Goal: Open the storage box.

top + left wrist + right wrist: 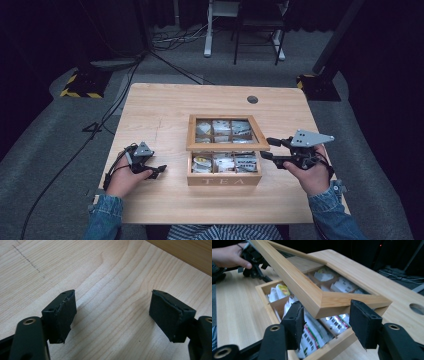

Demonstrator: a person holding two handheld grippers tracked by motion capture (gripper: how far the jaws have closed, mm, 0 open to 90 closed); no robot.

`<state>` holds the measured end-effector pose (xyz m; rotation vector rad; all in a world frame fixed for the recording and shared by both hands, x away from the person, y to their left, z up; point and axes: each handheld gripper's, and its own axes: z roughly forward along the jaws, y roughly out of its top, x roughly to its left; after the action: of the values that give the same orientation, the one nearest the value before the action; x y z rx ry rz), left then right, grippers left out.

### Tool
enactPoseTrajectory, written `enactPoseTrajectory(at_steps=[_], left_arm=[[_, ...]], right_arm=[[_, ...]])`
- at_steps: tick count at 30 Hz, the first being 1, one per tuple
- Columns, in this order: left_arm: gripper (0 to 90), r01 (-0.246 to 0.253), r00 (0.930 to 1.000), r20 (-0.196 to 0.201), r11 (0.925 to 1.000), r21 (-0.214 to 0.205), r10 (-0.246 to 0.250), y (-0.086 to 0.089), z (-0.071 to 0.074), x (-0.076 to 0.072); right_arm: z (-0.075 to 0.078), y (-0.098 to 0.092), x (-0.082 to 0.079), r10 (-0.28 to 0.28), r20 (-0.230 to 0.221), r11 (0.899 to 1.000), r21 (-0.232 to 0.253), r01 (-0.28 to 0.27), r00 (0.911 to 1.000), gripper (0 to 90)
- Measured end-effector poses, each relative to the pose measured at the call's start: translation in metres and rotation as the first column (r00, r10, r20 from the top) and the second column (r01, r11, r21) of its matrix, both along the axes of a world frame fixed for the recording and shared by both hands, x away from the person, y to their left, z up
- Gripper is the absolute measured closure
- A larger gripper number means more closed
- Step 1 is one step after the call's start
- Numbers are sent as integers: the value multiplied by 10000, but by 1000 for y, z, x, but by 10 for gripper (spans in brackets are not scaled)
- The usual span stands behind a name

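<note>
While the tea box (224, 176) lid (312, 293) sits half raised, the right hand-held gripper (325, 321) is spread around its corner, not pinching. It looks like lid-moving time; next, squeeze that corner. The left hand-held gripper (150, 168), at the box's 9 o'clock, is spread over bare bench (105, 277).

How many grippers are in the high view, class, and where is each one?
2. The left gripper rests on the table, left of the tea box. The right gripper is at the right corner of the box's raised lid.
</note>
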<state>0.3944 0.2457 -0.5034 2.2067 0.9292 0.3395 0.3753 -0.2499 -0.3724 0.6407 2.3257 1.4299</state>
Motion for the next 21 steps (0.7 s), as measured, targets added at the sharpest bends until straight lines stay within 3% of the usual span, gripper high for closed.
enactPoseTrajectory(at_steps=[7,21], left_arm=[[227,-97,10000,3,10000,19,97,2,0,2],[227,-180,9998,-10,9998,-7,180,1,0,2]], right_arm=[[16,4,11,-242,217,9995,196,237,9995,466],[31,9,28,-758,873,9950,723,696,9933,464]])
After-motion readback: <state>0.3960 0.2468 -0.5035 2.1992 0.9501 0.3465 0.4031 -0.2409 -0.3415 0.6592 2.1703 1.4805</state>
